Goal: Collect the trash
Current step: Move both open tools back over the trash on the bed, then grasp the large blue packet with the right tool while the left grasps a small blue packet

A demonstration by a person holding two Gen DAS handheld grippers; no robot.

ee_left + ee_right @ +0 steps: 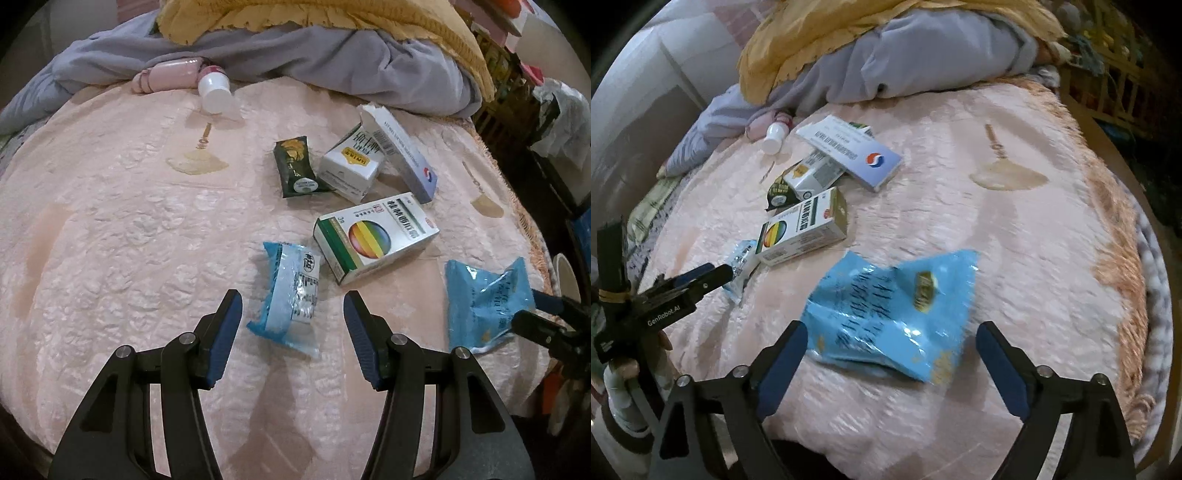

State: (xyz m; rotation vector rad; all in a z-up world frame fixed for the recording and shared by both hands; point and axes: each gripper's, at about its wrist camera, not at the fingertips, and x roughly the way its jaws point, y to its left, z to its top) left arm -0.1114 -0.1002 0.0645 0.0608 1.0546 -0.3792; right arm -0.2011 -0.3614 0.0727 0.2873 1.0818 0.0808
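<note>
Trash lies on a pink bedspread (110, 221). My left gripper (292, 299) is open, its jaws on either side of a small blue and clear wrapper (290, 295). My right gripper (891, 332) is open around the near end of a large crumpled blue wrapper (886, 314), which also shows in the left wrist view (484, 299). Beyond lie a white box with a rainbow ball (373, 236), a dark green sachet (297, 168), a white and yellow carton (351, 166), a long white and lilac box (402, 147) and a white bottle (214, 92).
A grey quilt (332, 62) and a yellow blanket (332, 14) are heaped at the back of the bed. A pink pouch (170, 74) lies beside the bottle. Wooden furniture and clutter (517, 74) stand off the bed's right edge.
</note>
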